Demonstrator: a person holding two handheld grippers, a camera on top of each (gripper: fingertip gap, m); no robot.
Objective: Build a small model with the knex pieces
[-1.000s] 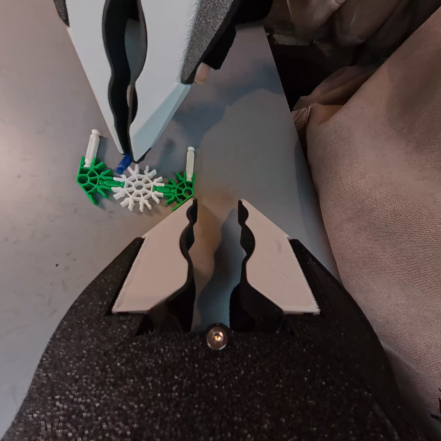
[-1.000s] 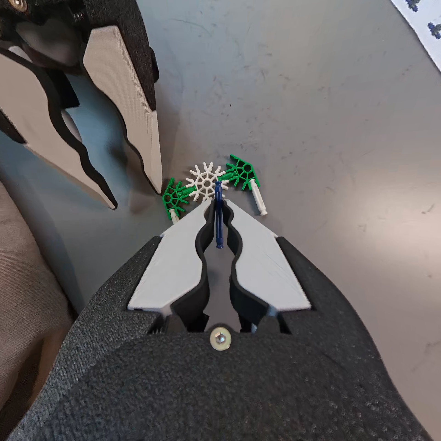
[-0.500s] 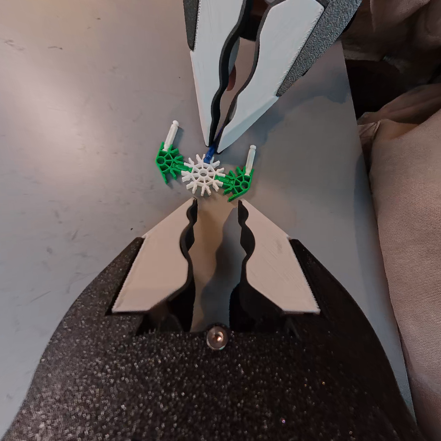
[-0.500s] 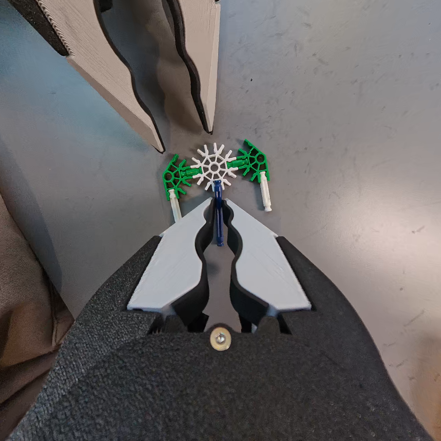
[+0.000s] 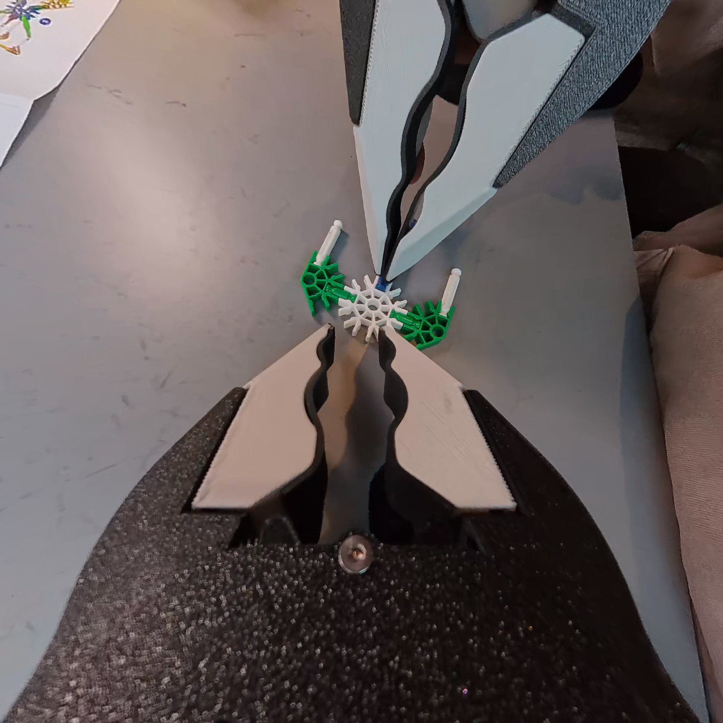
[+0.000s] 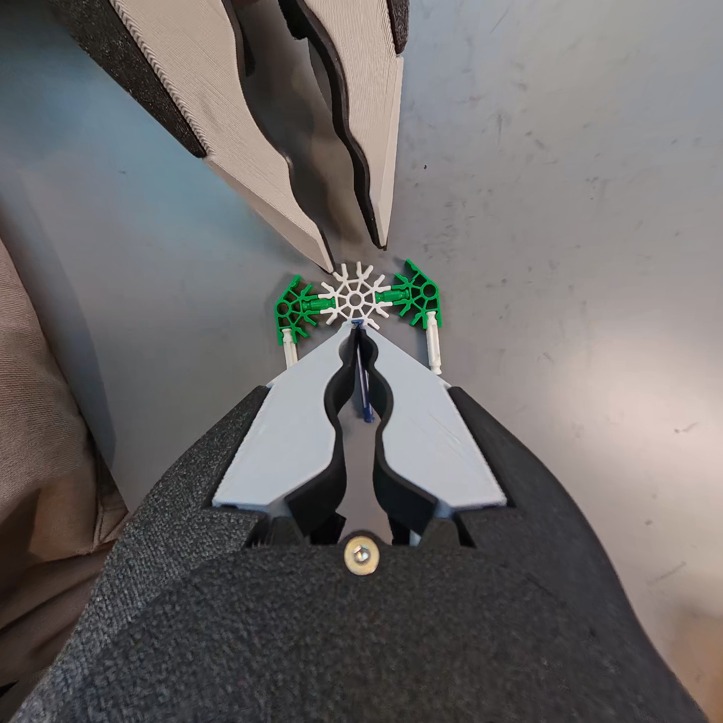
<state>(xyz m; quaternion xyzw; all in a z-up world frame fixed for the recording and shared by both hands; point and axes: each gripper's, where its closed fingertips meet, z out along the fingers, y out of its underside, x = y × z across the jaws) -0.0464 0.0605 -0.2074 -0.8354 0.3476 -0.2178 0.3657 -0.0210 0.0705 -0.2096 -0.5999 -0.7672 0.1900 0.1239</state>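
A small toy assembly lies flat on the grey table: a white snowflake connector (image 5: 371,306) (image 6: 355,300) joined by short green rods to two green fan connectors (image 5: 321,288) (image 5: 429,324), each with a short white rod (image 5: 330,239) (image 5: 450,288). My right gripper (image 6: 357,329) is shut on a thin blue rod (image 6: 364,385), whose tip meets a slot of the white connector; it also shows in the left wrist view (image 5: 384,276). My left gripper (image 5: 355,332) is open and empty, its tips just at the white connector's near edge; it also shows in the right wrist view (image 6: 354,256).
The table edge runs along the right in the left wrist view, with beige fabric (image 5: 688,371) beyond it; the fabric also shows at left in the right wrist view (image 6: 35,410). A printed paper sheet (image 5: 35,43) lies at the far left corner. The grippers are tip to tip, or close to it.
My left gripper has moved forward until its tips reach the white connector. The blue rod's tip has stayed against the connector's slot while the right gripper pressed in closer.
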